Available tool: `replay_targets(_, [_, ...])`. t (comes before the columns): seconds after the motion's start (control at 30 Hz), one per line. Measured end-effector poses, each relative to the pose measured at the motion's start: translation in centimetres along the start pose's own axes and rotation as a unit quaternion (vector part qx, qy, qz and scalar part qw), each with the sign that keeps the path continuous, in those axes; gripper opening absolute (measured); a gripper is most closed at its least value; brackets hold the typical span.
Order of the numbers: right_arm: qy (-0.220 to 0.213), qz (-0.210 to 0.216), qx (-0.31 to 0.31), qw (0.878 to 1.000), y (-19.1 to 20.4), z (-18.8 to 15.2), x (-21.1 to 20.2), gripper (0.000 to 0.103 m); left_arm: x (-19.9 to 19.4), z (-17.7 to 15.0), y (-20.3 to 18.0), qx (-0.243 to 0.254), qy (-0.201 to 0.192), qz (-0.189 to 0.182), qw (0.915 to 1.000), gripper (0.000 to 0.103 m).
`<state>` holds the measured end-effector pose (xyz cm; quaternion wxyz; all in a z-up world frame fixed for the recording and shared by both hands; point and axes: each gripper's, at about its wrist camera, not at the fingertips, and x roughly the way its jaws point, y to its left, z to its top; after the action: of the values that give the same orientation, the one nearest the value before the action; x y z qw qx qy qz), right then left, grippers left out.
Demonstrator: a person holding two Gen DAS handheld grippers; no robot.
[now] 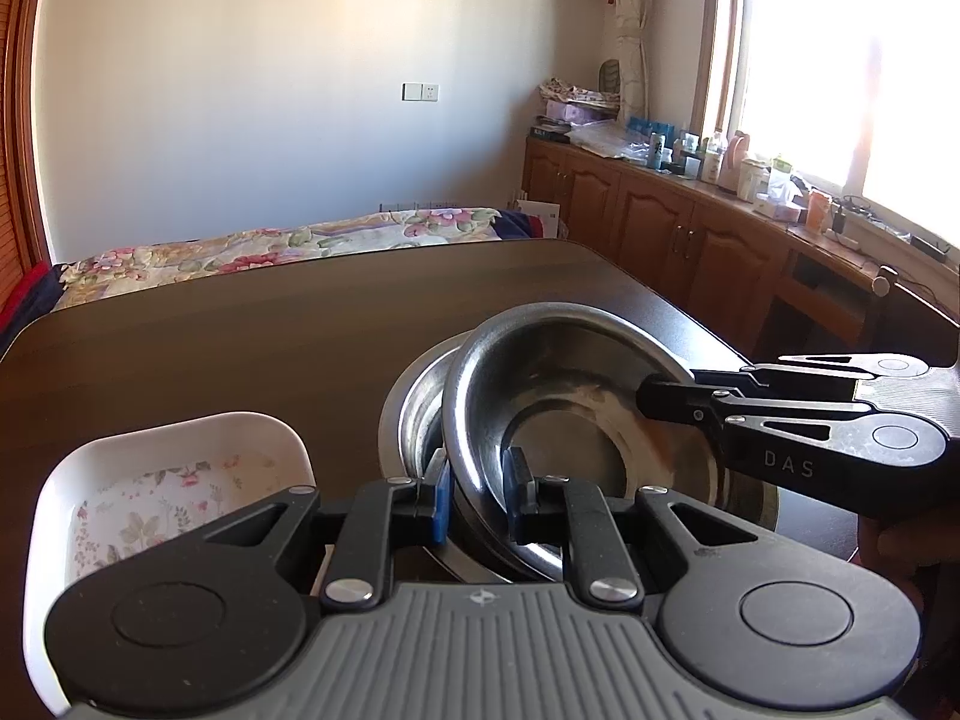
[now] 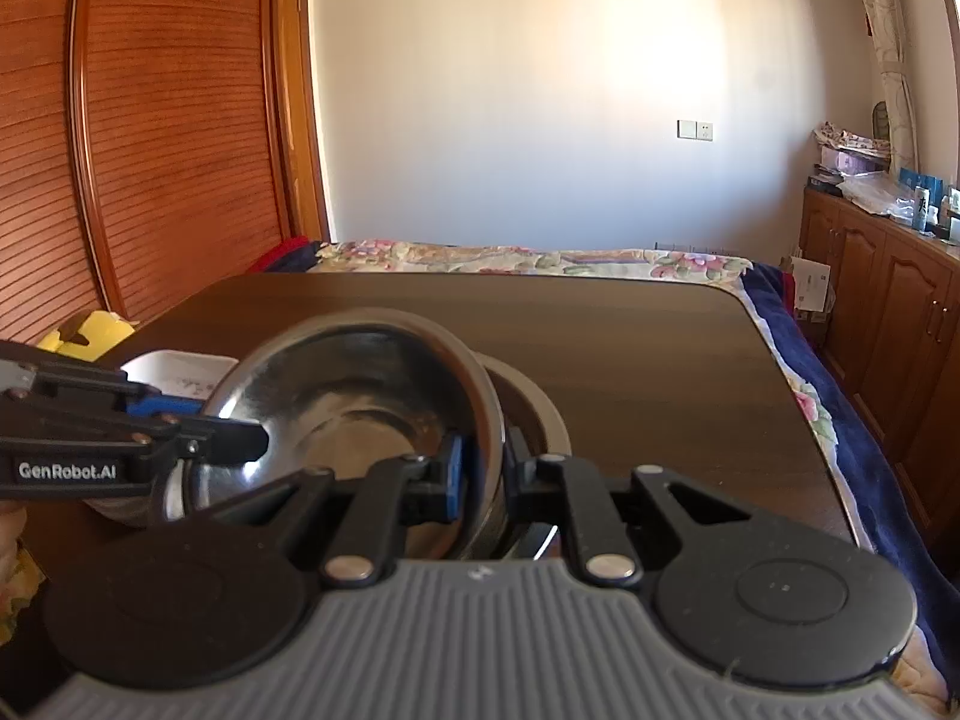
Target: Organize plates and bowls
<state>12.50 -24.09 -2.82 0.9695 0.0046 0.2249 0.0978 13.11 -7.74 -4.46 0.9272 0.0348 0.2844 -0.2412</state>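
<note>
Steel bowl (image 1: 540, 384) pinched at two rims, tilted, lower centre of both frames. Left gripper (image 1: 477, 495) clamped on the near rim, blue pad outside the wall, black pad (image 1: 516, 474) inside. Right gripper (image 2: 483, 474) likewise clenched on the opposite rim, blue pad (image 2: 453, 477) inside the bowl, other finger outside. In the left view, right gripper's fingers reaching in from the right edge onto the far rim; in the right view, left gripper (image 2: 240, 441) entering from the left edge.

Beneath and just behind, second steel bowl (image 1: 414, 396) showing as a crescent at the held bowl's left side in the left view, at its right (image 2: 534, 396) in the right view; touching or merely nested, cannot tell.

Lower left of the left frame, white floral dish (image 1: 180, 468) just beside the left gripper, apart from the bowls; same dish (image 2: 174, 369) peeking behind the gripper at mid left of the right view.

Dark wooden table (image 1: 240, 348) spreading bare toward its rounded far edge at mid frame. Beyond that edge, floral bedspread (image 1: 288, 240). Right table edge near the bowls in the left view, wooden cabinets (image 1: 660, 210) past it.
</note>
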Motion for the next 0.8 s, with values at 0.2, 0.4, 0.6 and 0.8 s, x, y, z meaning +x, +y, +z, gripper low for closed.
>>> replay_targets(0.2, [-0.001,-0.006,-0.007,1.0,0.3,0.0,0.2,0.018,-0.1,-0.3,-0.4,-0.001,-0.009,0.005,0.9999,0.018])
replay_targets(0.4, [-0.008,-0.012,-0.01,1.0,0.3,-0.1,0.2,0.018,-0.3,-0.9,-0.5,-0.005,-0.017,0.009,0.9998,0.019])
replay_targets(0.6, [-0.016,-0.026,-0.02,0.999,0.9,-0.2,0.0,0.021,-0.9,-1.3,-0.4,-0.008,-0.028,0.01,0.9995,0.019])
replay_targets(0.8, [-0.036,-0.027,-0.008,0.999,0.6,-0.1,-0.5,0.023,-1.8,-1.5,-0.1,-0.01,-0.043,0.007,0.999,0.019])
